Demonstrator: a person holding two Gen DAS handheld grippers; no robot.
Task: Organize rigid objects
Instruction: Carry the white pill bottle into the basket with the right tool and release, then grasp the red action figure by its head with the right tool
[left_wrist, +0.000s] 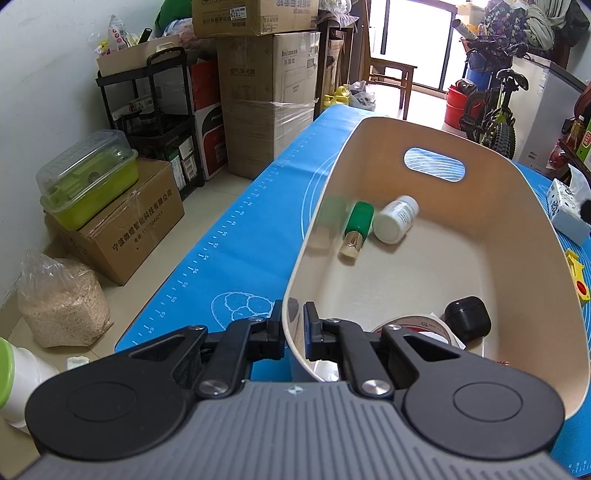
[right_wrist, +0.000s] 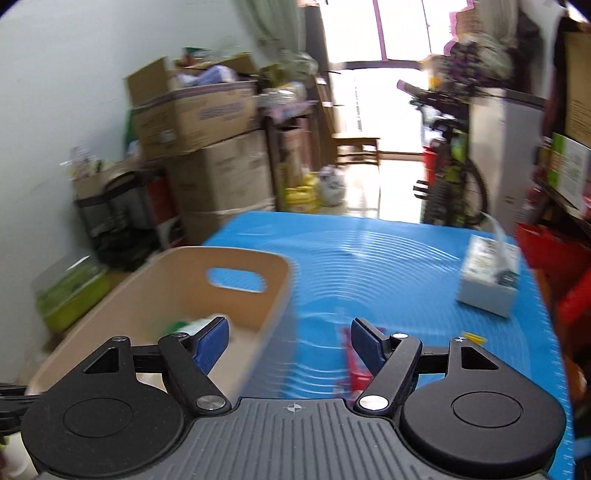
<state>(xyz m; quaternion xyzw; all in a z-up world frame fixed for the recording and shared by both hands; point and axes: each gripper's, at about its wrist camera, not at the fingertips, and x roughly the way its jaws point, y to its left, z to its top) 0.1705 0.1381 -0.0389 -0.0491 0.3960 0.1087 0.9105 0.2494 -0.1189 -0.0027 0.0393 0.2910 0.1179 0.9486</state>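
rigid objects lie loose inside a beige basket (left_wrist: 436, 273) that rests on a blue mat (left_wrist: 236, 236) covering the table. from the left wrist view, the left gripper (left_wrist: 293, 325) is clamped on the basket's near rim, one finger outside the wall and the other inside, the pads pressed to the thin edge. on the basket floor toward the far end, a green tube (left_wrist: 356, 229) with a pale cap lies just beside a white pill bottle (left_wrist: 395, 218) tipped on its side; the two look to be touching. nearer the camera, a roll of tape (left_wrist: 421, 326) sits against a small black case (left_wrist: 467, 319), both close to the near wall. an oval handle slot (left_wrist: 434, 164) opens in the far wall. outside the basket to the right, a white tissue box (left_wrist: 567, 210) and a yellow piece with a red spot (left_wrist: 576, 278) rest on the mat. from the right wrist view, which is blurred by motion, the right gripper (right_wrist: 291, 341) hangs above the mat just beside the basket's (right_wrist: 184, 291) right wall, its blue pads spread wide with nothing between them. a red object (right_wrist: 356, 369) lies on the mat under the right finger, too blurred to name. the tissue box (right_wrist: 487, 282) sits well apart, toward the far right edge of the mat (right_wrist: 388, 266).
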